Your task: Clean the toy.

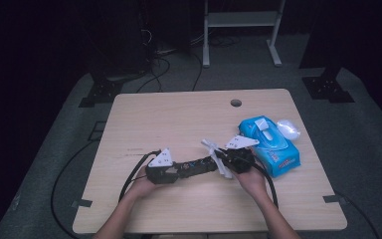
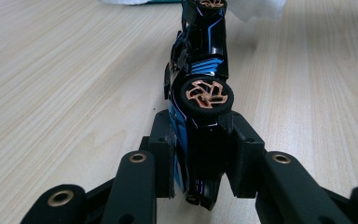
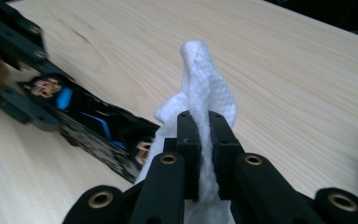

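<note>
A black toy car (image 2: 200, 60) with blue stripes and copper-coloured wheels lies on its side, clamped at one end by my left gripper (image 2: 200, 154). In the high view the car (image 1: 199, 165) stretches rightward from the left gripper (image 1: 179, 169) towards the right one. My right gripper (image 3: 204, 140) is shut on a white wet wipe (image 3: 209, 93), which stands up between the jaws and touches the car's (image 3: 98, 126) far end. From above, the wipe (image 1: 216, 152) sits at the right gripper (image 1: 226, 158), next to the car's tip.
A blue pack of wet wipes (image 1: 271, 144) lies right of my right hand, with a crumpled clear wrapper (image 1: 288, 129) beyond it. The wooden table (image 1: 179, 119) has a cable hole (image 1: 236, 103) near its far edge. Cables trail off the front left.
</note>
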A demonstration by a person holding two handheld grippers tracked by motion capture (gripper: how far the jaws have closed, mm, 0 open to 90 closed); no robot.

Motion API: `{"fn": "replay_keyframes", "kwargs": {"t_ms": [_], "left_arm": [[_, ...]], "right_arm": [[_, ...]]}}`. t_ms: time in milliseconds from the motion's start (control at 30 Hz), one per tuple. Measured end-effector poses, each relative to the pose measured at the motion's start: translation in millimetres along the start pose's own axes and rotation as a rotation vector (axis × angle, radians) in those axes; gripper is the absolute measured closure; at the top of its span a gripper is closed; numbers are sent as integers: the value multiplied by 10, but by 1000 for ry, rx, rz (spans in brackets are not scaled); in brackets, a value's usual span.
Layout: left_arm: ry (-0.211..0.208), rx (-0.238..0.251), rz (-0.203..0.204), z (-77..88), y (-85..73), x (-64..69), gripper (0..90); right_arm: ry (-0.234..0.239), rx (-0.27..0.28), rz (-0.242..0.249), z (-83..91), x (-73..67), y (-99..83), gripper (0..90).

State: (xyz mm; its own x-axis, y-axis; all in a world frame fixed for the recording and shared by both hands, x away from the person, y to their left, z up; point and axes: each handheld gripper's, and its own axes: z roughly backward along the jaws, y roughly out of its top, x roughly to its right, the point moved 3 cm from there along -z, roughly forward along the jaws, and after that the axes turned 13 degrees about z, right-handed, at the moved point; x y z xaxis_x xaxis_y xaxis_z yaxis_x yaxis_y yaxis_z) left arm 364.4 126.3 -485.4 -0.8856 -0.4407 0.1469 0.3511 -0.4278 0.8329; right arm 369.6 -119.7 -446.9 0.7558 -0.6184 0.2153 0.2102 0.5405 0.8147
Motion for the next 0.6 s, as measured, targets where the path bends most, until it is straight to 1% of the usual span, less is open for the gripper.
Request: {"fn": "replay_keyframes", "kwargs": {"t_ms": [33, 67, 133, 167, 233, 267, 300, 333, 367, 433, 467, 533, 567, 600], "left_arm": [[1, -1, -1, 0, 0, 1, 675], [1, -1, -2, 1, 0, 0, 675], [-1, 1, -2, -1, 0, -2, 675], [-3, 3, 1, -3, 0, -4, 675], [-5, 3, 4, -2, -1, -11, 675], [-5, 3, 4, -2, -1, -11, 675], [-4, 3, 3, -2, -1, -9, 675], [-3, 2, 0, -2, 0, -6, 675], [-1, 0, 0, -2, 1, -4, 675], [0, 0, 0, -3, 1, -3, 675], [-2, 1, 2, -5, 1, -4, 674], [-1, 3, 5, -10, 0, -1, 675], [2, 2, 5, -11, 0, -1, 674], [-1, 2, 6, -11, -1, -1, 674]], "right_arm": [[-14, -19, 1, 0, 24, -21, 846], [-19, -32, -6, 6, 47, -44, 846], [-8, -11, -29, 43, 74, -69, 846], [-3, 4, -34, 65, 65, -60, 846], [33, 47, -32, 97, 7, -13, 846], [46, 48, -27, 98, -16, -2, 846], [55, 42, -10, 88, -39, 0, 846], [55, 28, 0, 77, -51, -6, 846], [55, 14, -3, 57, -56, -27, 846], [64, 27, -18, 58, -68, -27, 846], [71, 27, -11, 55, -93, -14, 846], [99, 31, 0, 36, -165, 25, 847], [113, 33, 16, 0, -229, 60, 844], [101, 37, 32, -16, -262, 83, 845]]}}
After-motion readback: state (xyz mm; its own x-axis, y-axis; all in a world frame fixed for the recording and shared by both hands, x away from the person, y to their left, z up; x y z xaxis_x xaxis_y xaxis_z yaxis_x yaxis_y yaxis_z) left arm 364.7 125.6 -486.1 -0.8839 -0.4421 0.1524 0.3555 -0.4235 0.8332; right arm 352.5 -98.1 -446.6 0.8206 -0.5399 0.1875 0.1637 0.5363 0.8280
